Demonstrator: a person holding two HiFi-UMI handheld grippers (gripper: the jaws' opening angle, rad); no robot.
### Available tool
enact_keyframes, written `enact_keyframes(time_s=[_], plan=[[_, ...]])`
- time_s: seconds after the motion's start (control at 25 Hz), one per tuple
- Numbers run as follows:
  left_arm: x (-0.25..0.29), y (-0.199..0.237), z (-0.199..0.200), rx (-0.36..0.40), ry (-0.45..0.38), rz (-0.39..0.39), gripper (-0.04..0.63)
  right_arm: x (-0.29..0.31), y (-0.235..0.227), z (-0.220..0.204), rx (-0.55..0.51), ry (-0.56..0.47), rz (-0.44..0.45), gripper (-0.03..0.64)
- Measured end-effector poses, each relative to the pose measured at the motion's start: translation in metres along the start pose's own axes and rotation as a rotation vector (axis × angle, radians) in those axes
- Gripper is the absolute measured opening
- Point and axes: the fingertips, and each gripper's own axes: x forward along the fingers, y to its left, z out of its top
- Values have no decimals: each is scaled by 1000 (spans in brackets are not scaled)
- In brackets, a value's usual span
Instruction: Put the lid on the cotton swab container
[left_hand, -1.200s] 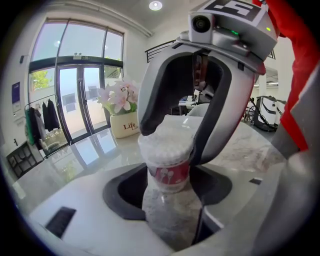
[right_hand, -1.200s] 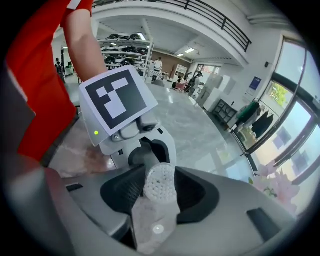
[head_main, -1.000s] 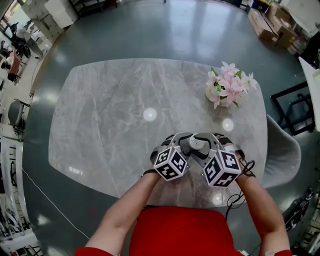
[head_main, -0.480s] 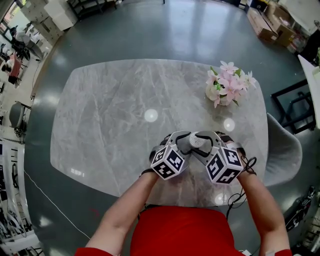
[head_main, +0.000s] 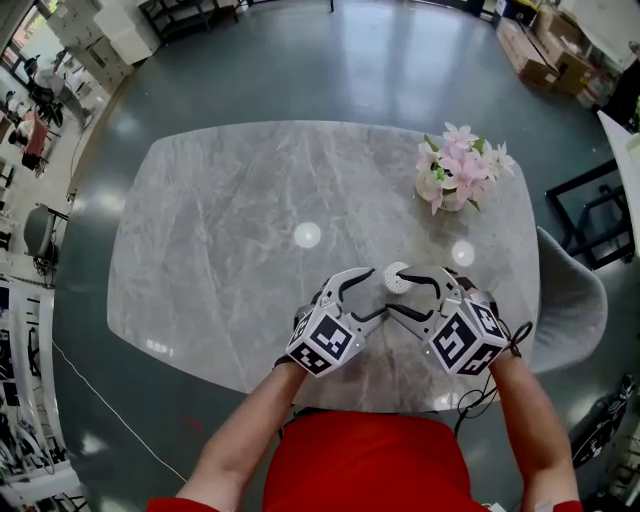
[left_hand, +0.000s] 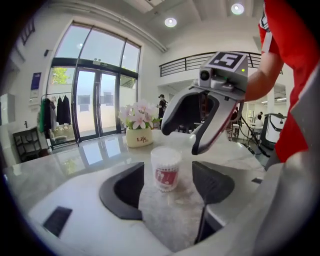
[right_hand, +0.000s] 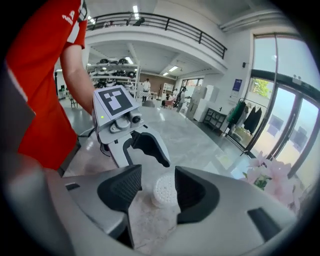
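Under the head camera lies a grey marble table (head_main: 220, 230), with a pale chair (head_main: 575, 300) tucked against its edge at 3 o'clock. The person's red top (head_main: 360, 465) fills the bottom of that view at 6 o'clock, and both bare forearms reach up onto the slab.

From the table's middle, a flower pot (head_main: 455, 178) with pink blooms sits at about 2 o'clock, well apart from everything else.

The left gripper (head_main: 376, 288) comes in from 8 o'clock of the cotton swab container (head_main: 397, 278). The right gripper (head_main: 398, 294) comes in from 4 o'clock, and their tips nearly meet around it.

The left claw's jaws have just been opening and stand wide. Its own view shows the container in the gap between them, with marble visible on both sides and neither pad touching it.

The right claw also stands spread. Its view puts the container between the pads, close to the pad at 3 o'clock, with no squeeze to be seen.

The container stands upright on the marble near the edge closest to the person, at 5 o'clock from the table's middle. Its long axis is vertical and its top faces up.

The head view gives only a small white disc. The right gripper view shows that the top is dotted all over. The left gripper view alone shows the side, a clear wall with a red label (left_hand: 165, 176) below a white band. I cannot tell whether that dotted top is a lid or swab tips.
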Motion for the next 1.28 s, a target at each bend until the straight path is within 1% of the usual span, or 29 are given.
enact_keyframes(time_s=[0.08, 0.2, 0.32, 0.44, 0.48, 0.56, 0.68, 0.84, 0.96, 1.08, 1.28], plan=[[-14, 0, 20, -15, -68, 19, 333, -15, -1, 12, 91, -99, -3, 233], [-39, -2, 54, -39, -182, 43, 333, -44, -4, 34, 253, -305, -19, 229], [-66, -9, 88, -66, -287, 55, 319, -76, -6, 51, 356, -487, -49, 228], [-91, -19, 116, -112, -368, 65, 249, -104, -4, 62, 421, -622, -86, 225], [-99, -22, 122, -115, -385, 75, 217, -112, -2, 64, 436, -657, -100, 225], [-112, -26, 133, -109, -406, 103, 179, -127, 0, 67, 464, -720, -133, 224], [-124, -35, 146, -78, -406, 133, 100, -144, 3, 67, 502, -787, -183, 204], [-132, -46, 160, -38, -390, 152, 29, -168, 7, 70, 513, -846, -238, 134], [-139, -52, 167, -33, -399, 160, 15, -184, 12, 74, 495, -868, -276, 82], [-143, -58, 170, -23, -404, 158, 15, -195, 14, 76, 485, -871, -315, 26], [-142, -63, 169, -21, -403, 158, 17, -199, 19, 77, 456, -854, -337, 17]])
